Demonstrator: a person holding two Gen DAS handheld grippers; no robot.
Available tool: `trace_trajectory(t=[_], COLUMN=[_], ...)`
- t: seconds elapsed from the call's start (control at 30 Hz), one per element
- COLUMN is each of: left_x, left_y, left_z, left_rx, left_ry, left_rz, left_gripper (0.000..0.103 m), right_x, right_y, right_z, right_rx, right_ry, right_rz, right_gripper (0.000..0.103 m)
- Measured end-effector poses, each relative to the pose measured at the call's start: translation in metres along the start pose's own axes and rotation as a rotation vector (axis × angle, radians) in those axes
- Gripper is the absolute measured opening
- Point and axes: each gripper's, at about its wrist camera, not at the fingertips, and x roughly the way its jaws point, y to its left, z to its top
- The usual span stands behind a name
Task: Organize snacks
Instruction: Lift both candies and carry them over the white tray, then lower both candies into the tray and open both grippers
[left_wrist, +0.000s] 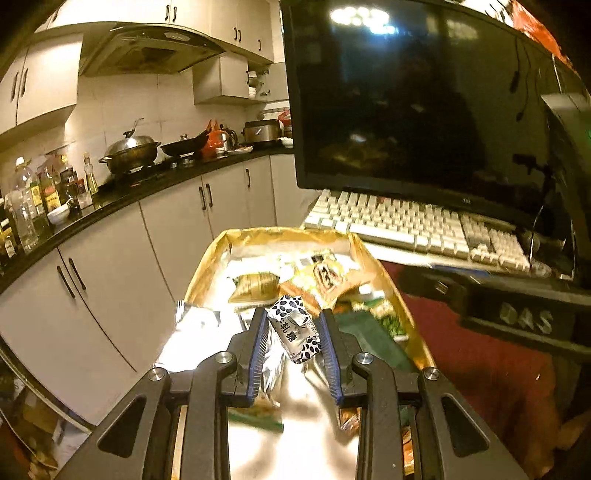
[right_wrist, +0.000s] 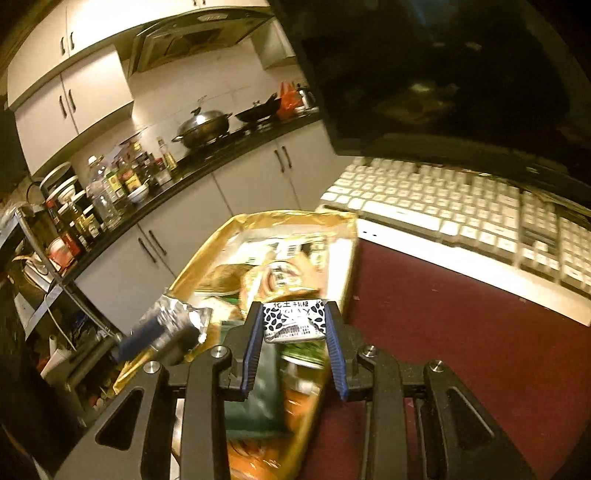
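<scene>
We hold one spotted candy packet (left_wrist: 293, 329) clamped in the left tool (left_wrist: 293, 325) and a second spotted packet (right_wrist: 294, 320) clamped in the right tool (right_wrist: 294, 321). Both hang above the golden tray (left_wrist: 207, 266) of snacks, which lies directly ahead and below; the left tool is further over it.

White candy packets (left_wrist: 293, 328) (right_wrist: 293, 320) printed with dark blue seed shapes, blue gripper pads (left_wrist: 257, 350), a gold tray (left_wrist: 207, 266), a dark red tablecloth (right_wrist: 443, 332) and a cream keyboard (left_wrist: 406, 225).
</scene>
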Motion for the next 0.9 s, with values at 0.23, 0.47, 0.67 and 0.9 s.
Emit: trace_trajectory(t=[0.23,0.47,0.67,0.9], left_x=[0.016,0.024,0.028,0.029], left_y=[0.004,0.000,-0.004,-0.006], left_z=[-0.008,-0.011,-0.014,-0.015], left_rx=[-0.011,0.006,0.018,0.027], left_ry=[0.042,0.046,0.046,0.039], left_rz=[0.006,0.024,0.041,0.054], left_gripper=[0.029,0.029,0.029,0.029], right_x=[0.025,0.040,0.041,0.042], right_y=[0.004,0.006,0.006,0.007], right_z=[0.000,-0.004,-0.006,-0.007], right_rx=[-0.011,-0.039,-0.058,-0.060], right_ry=[0.031,0.052,0.049,0.048], right_rz=[0.007,-0.003,-0.015,-0.017], right_gripper=[0.032,0.031,0.031,0.031])
